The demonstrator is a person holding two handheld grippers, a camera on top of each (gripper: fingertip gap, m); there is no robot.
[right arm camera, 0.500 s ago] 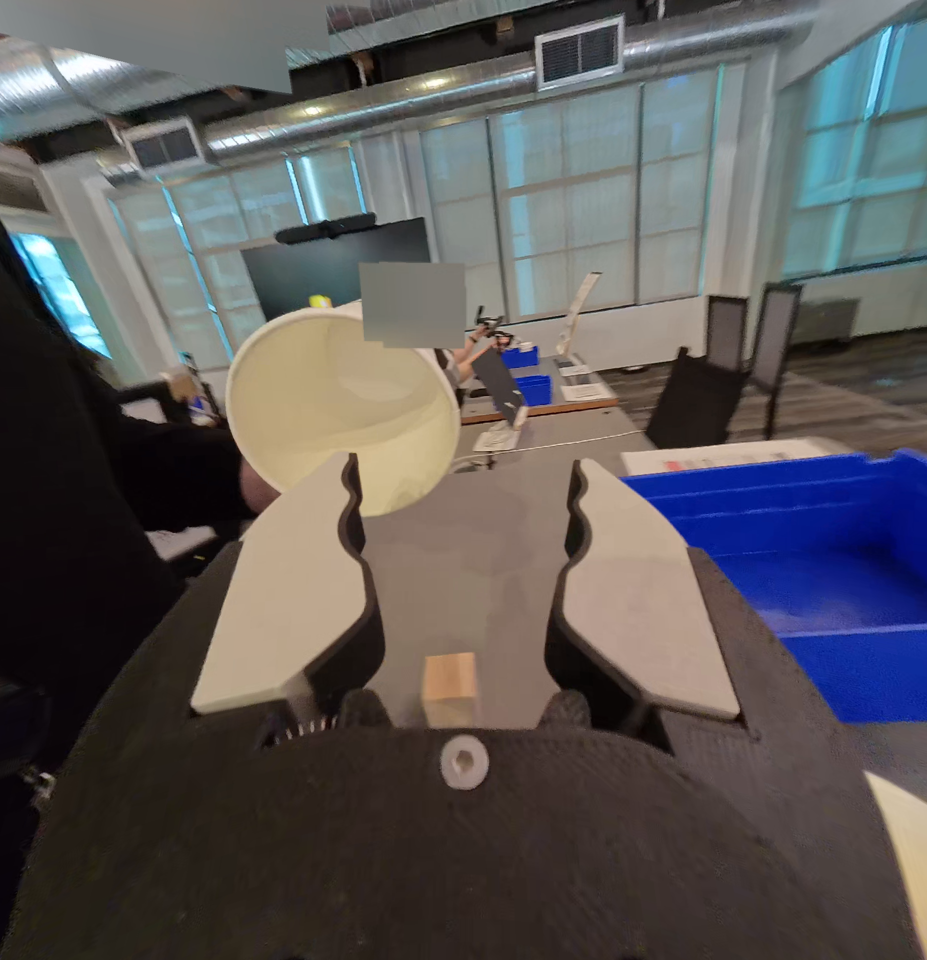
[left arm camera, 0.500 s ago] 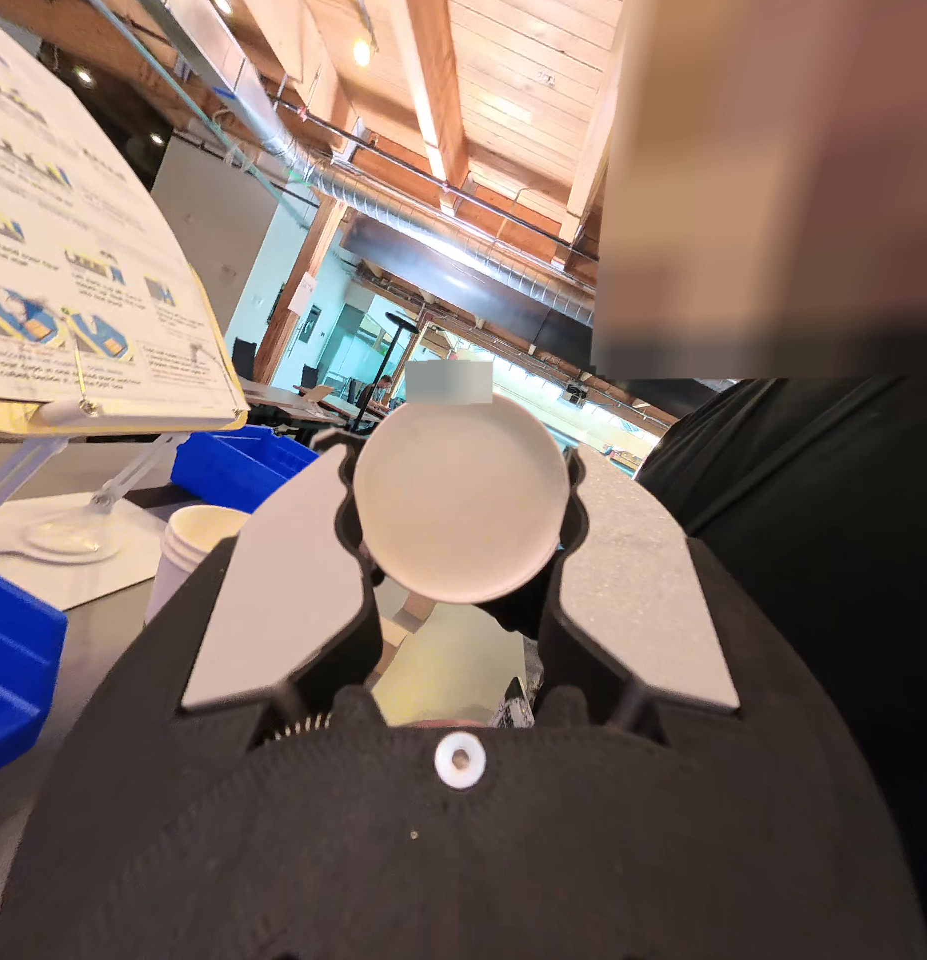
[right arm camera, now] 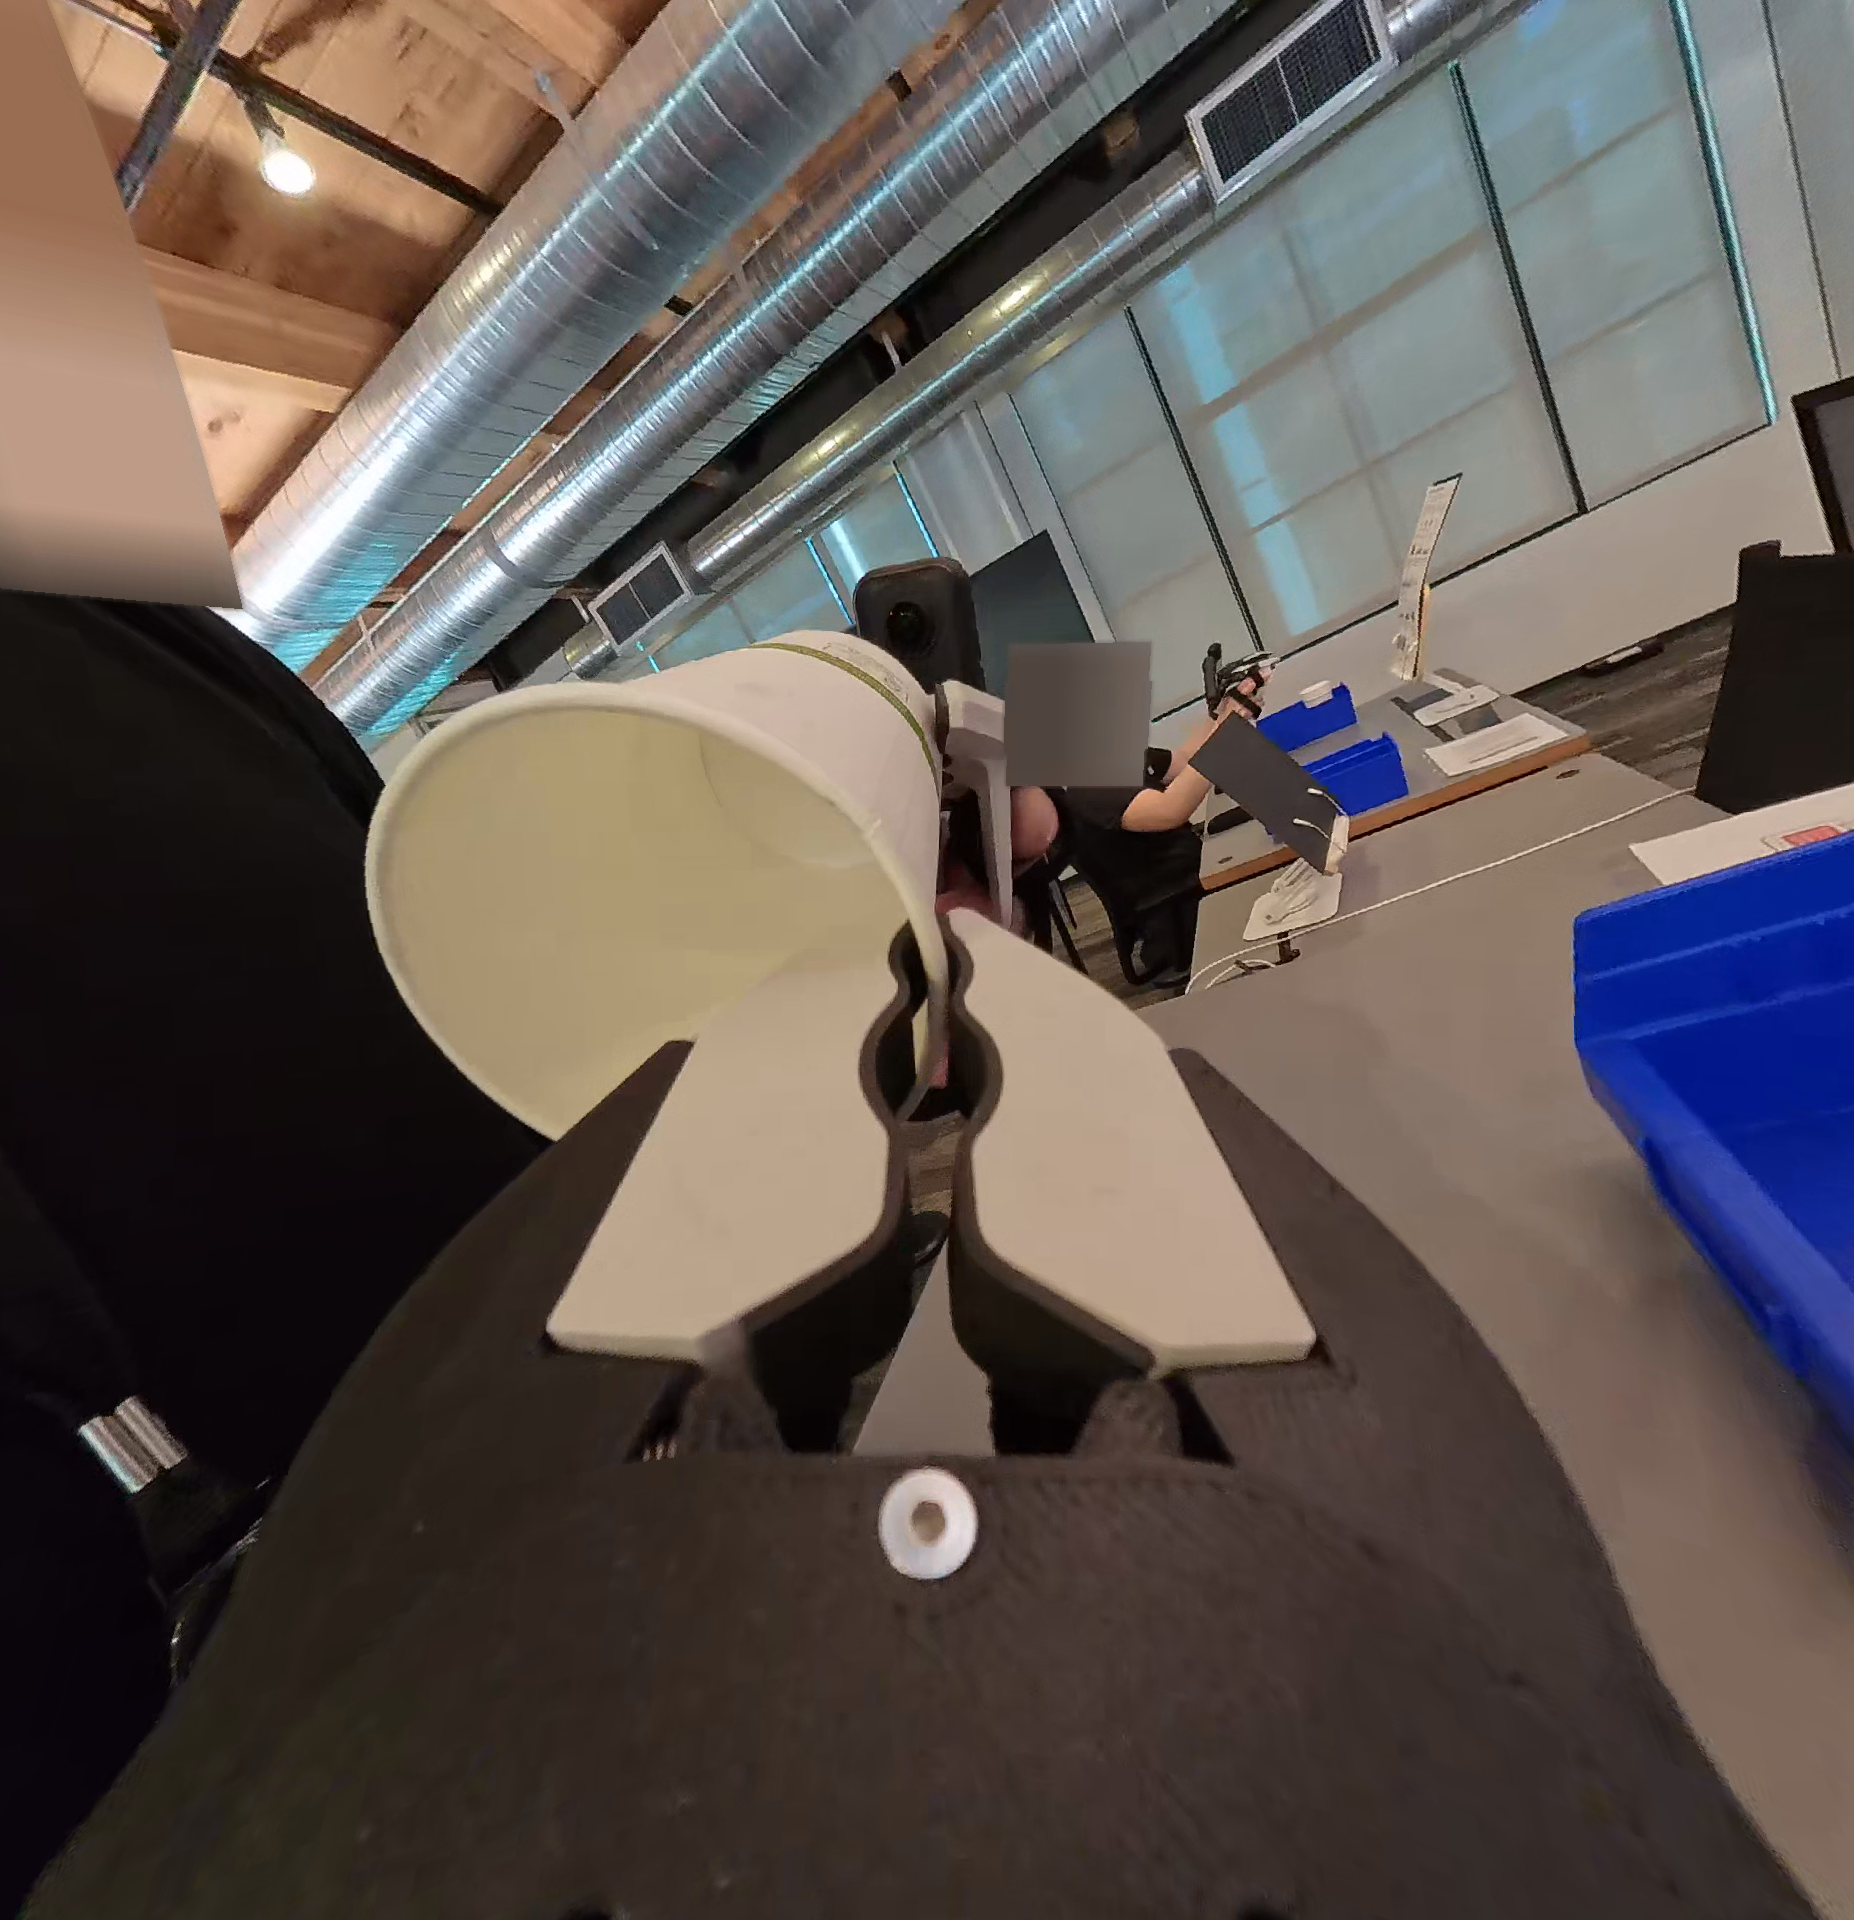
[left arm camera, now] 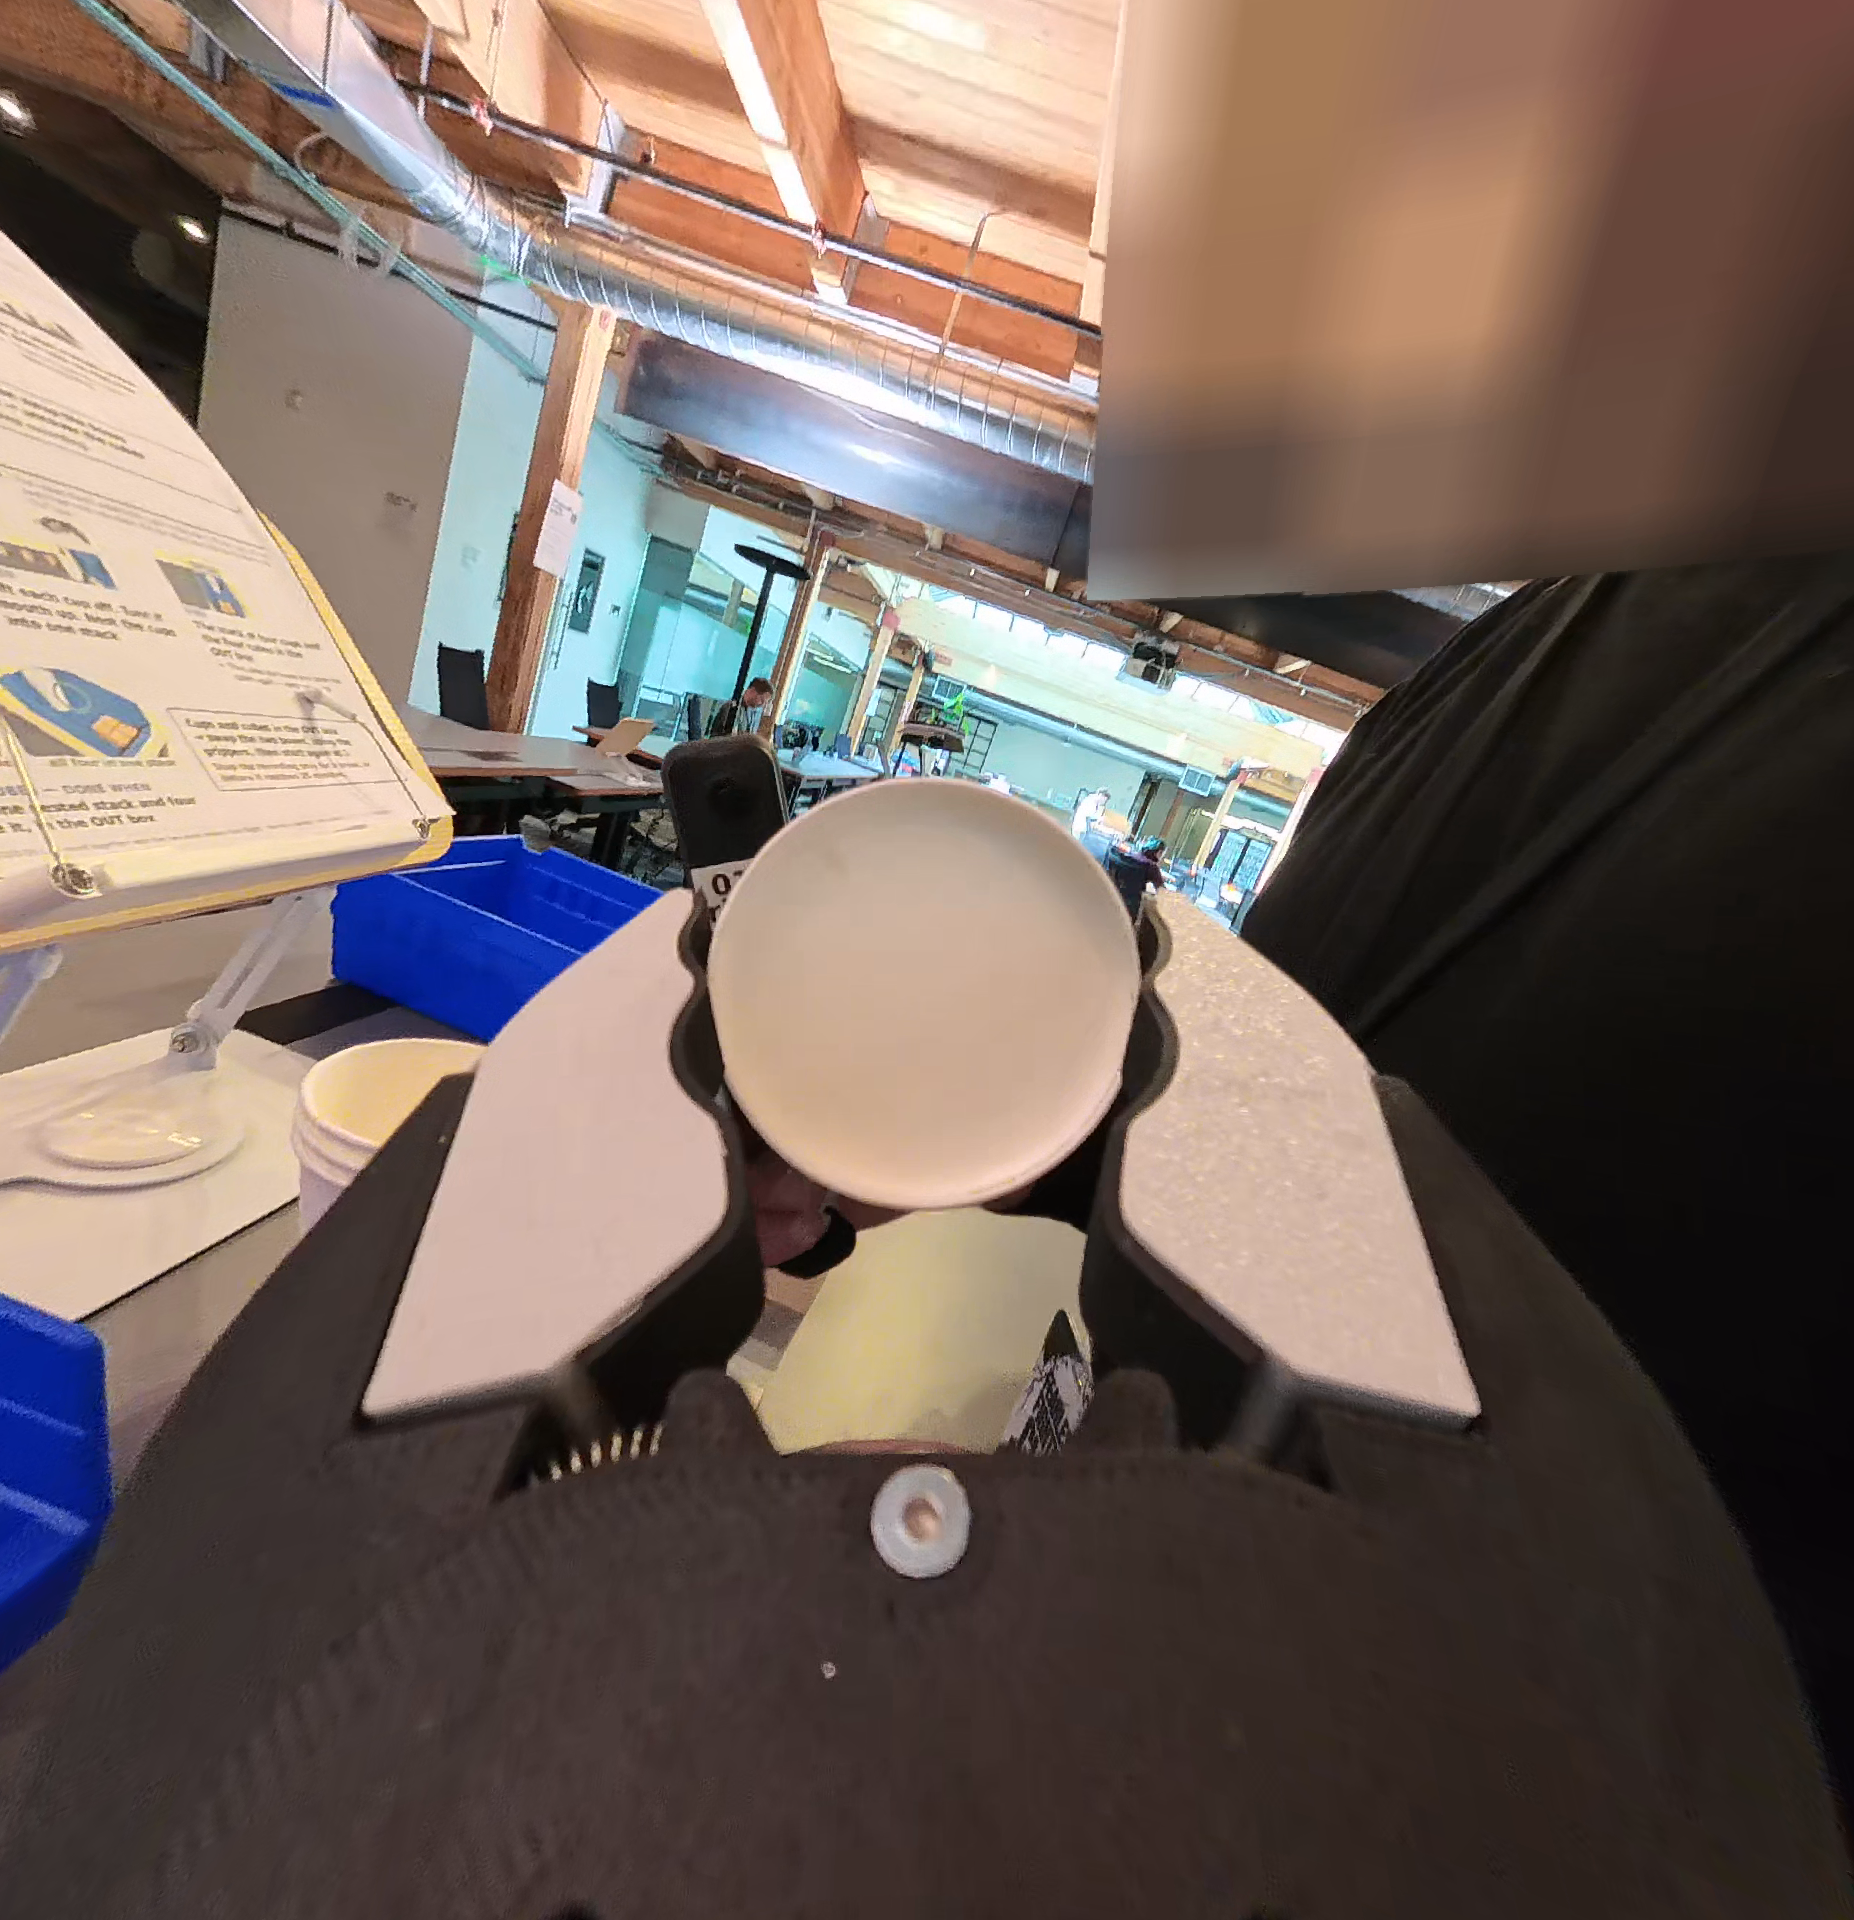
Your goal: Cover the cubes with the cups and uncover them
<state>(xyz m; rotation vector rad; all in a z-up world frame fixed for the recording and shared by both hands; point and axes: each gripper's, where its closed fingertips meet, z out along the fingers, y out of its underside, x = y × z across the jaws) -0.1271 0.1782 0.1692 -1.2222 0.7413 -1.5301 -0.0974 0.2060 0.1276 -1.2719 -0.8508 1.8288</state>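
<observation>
Cup [right arm camera: 653,862] held in the air on its side, between both claws | left claw [left arm camera: 928,1023] clamps its base end | right claw [right arm camera: 931,971] pinches the rim wall, narrow | likely a handover so I can turn it | no cubes visible
</observation>
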